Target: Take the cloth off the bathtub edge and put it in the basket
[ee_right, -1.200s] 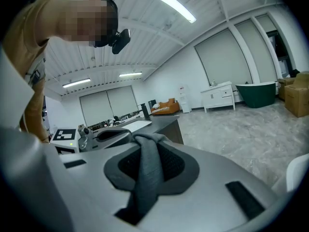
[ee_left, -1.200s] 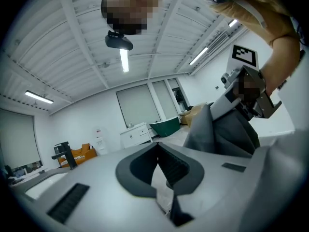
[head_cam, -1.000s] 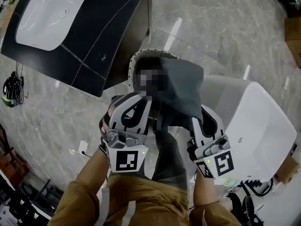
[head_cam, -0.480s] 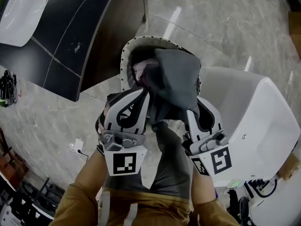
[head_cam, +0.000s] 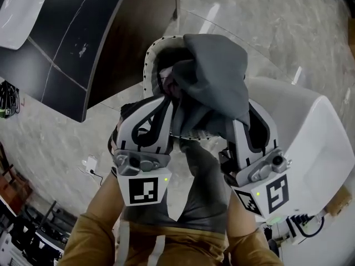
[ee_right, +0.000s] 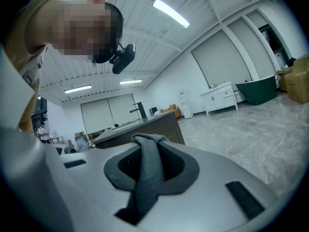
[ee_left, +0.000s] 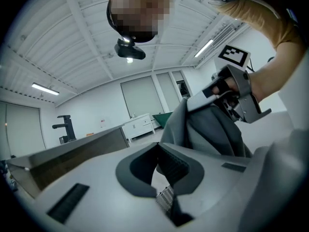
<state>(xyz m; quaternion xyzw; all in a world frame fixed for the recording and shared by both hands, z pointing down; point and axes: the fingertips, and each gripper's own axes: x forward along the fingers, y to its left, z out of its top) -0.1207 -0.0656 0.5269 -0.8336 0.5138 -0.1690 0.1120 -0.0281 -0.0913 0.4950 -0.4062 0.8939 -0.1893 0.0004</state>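
Grey marble floor (head_cam: 50,132) spreads below me, with a dark counter (head_cam: 100,49) at the upper left and the white bathtub (head_cam: 310,143) at the right. Between them stands the white round basket with a dotted rim (head_cam: 147,65), some clothes already inside.

The grey, soft fabric cloth (head_cam: 216,76) is off the bathtub edge and hangs in the air over the basket, bunched above its rim on the bathtub side. I judge it light, limp and not fragile. It drapes instead of holding a shape, so a gathered fold gives a surer hold than a single edge, and its loose tails could catch on the rim.

My right gripper (ee_right: 149,149) has exactly such a fold. Its fingers (ee_right: 120,168) are clamped on a rolled strand of the cloth that runs up between them and spills over the tips.

My left gripper (ee_left: 161,163) sits just beside the cloth. Its jaws stand a narrow slit apart, and I see no grey fabric pinched there.
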